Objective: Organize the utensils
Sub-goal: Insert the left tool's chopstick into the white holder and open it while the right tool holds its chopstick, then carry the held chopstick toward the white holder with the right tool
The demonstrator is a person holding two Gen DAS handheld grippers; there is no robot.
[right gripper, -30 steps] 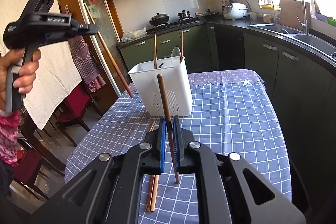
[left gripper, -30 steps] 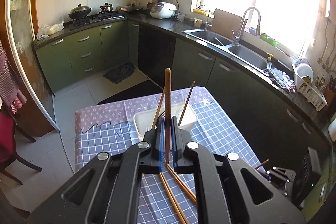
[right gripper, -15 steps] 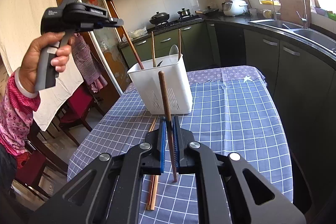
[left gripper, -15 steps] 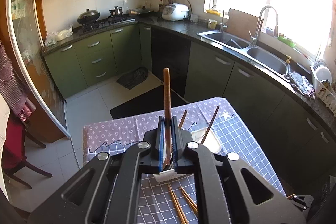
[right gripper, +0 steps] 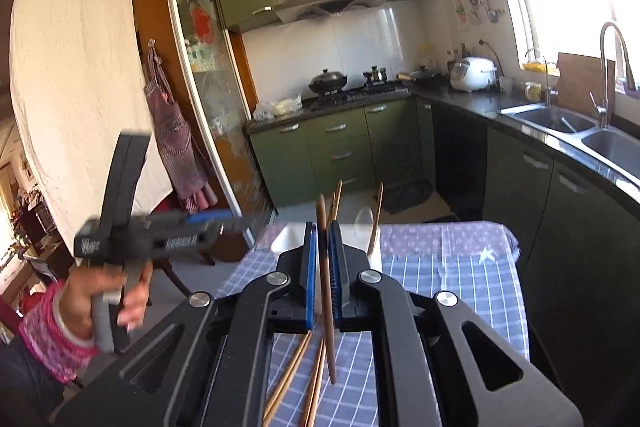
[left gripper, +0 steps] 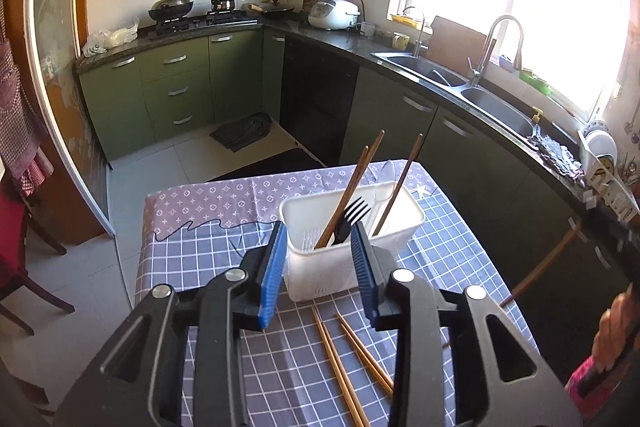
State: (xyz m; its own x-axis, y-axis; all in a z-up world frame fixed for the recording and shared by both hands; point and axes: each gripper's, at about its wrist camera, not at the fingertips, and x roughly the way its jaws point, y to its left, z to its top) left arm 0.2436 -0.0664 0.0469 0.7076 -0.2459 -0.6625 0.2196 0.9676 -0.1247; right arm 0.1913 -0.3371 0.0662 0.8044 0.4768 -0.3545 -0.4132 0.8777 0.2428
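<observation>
The table, covered with a blue checked cloth and a purple patterned one at its far end, was seen from above by both wrist cameras. A white plastic utensil holder stood upright on it, just beyond the left gripper. In the holder were found three brown chopsticks, two close together and one apart, all leaning with their tops up and to the right, a black fork with tines up, and a pale spoon. On the cloth in front of the holder, loose wooden chopsticks lay flat, their long axes running towards the near table edge.

The left gripper's jaws had just been opening; nothing was pressed between the blue pads, which stood apart on either side of the holder's near wall.

The right gripper was closed on a dark brown chopstick, held nearly upright, tilted slightly, one end up above the pads and the other down over the cloth. The left hand, blurred, was seen on its gripper's handle.
</observation>
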